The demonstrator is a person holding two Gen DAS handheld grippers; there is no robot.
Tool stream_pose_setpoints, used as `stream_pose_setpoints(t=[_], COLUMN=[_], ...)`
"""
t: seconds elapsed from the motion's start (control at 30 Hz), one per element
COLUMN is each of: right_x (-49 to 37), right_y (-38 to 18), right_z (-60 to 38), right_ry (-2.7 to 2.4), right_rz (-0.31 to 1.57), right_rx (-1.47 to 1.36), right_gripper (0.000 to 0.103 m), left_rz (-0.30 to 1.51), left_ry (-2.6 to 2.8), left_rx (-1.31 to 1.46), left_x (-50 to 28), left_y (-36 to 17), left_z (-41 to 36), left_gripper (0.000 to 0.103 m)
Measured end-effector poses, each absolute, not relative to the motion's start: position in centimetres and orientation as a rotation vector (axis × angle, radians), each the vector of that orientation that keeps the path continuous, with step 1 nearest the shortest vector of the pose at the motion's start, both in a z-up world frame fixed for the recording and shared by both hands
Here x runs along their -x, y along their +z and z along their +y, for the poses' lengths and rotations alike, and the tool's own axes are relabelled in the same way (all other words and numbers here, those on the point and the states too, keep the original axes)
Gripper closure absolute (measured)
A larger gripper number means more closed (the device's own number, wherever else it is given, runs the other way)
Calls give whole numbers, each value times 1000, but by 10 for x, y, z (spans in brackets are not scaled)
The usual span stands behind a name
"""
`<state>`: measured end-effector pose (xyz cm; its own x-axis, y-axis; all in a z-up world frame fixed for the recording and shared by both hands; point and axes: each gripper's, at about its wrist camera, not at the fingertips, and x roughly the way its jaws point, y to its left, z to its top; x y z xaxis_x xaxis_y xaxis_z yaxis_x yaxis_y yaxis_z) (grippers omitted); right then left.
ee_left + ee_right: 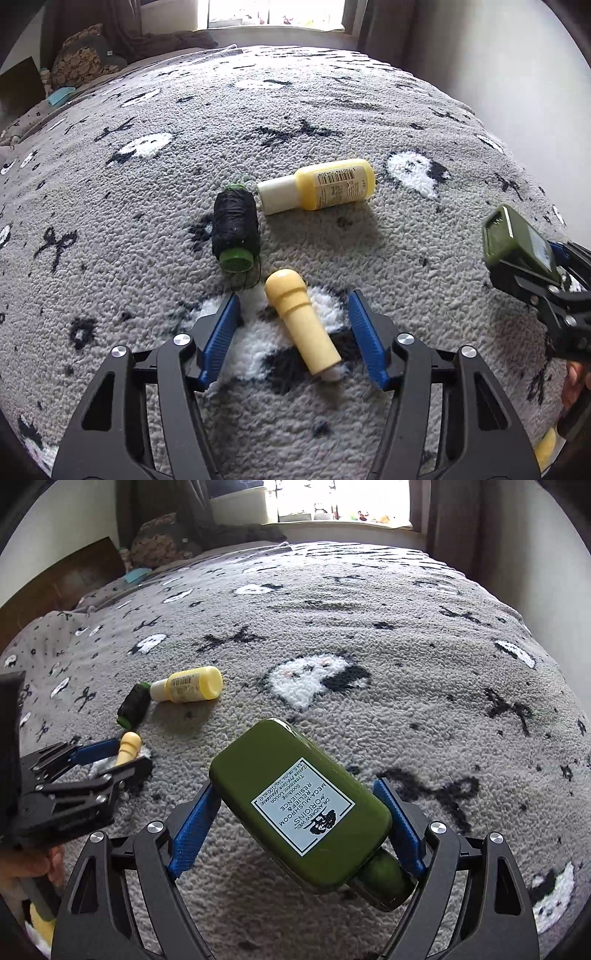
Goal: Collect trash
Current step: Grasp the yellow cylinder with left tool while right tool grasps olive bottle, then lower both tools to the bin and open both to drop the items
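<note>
Trash is lying scattered on the grey patterned blanket (332, 92), and I am working through it one piece at a time. My right gripper (295, 830) is pinching the green lotion bottle (295, 794), blue pads pressing on its two sides, label up and cap toward me, lifted clear of the blanket. My left gripper (293, 332) is hanging with its jaws spread wide, one on each side of the cream wooden peg (299, 325), which is lying tilted on a white patch of the weave with neither pad touching it. Just beyond the peg, the black thread spool (235, 229) is resting on its side, and the yellow bottle (317, 190) is lying just beside the spool's far end, white cap toward it. By my judgement, the peg pickup is the step in hand: next I should be squaring the pads to its slanted shaft before squeezing, since it looks ready to roll.
</note>
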<state>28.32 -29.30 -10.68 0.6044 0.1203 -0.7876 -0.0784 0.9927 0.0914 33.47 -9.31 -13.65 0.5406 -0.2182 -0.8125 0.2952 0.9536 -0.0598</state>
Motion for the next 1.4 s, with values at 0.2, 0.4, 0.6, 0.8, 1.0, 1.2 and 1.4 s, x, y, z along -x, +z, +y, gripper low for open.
stream_pose_setpoints(t=[0.2,0.4,0.6,0.8,1.0,1.2,1.4], right_x=[-259,-227,-183,-126,-67,-23,-3], right_y=[-103,-100,-102,-101,-110,-137,-166], right_z=[-289,-276,-261,-248,-238,-233,-223], right_ry=[121,142,195,217,231,243,262], right_rz=[873,839,816,761,733,786,889], right_rx=[-40,-49,-62,-60,-55,-70,-57], right_gripper=[18,18,18,18,18,18,18], left_rz=[939,928,871,780,739,795,920], left_ry=[-296,-342,-405,-405,-402,-405,-438], left_rx=[-139,-148,-129,-92,-98,-68,-62], left_x=[-329,-294,-230,-156,-88,-40,-15], left_y=[-135,-130,-123,-112,-117,-143,-180], left_z=[-94,-83,-66,-40,-26,-13,-16], left_gripper=[83,84,84,84,84,84,84])
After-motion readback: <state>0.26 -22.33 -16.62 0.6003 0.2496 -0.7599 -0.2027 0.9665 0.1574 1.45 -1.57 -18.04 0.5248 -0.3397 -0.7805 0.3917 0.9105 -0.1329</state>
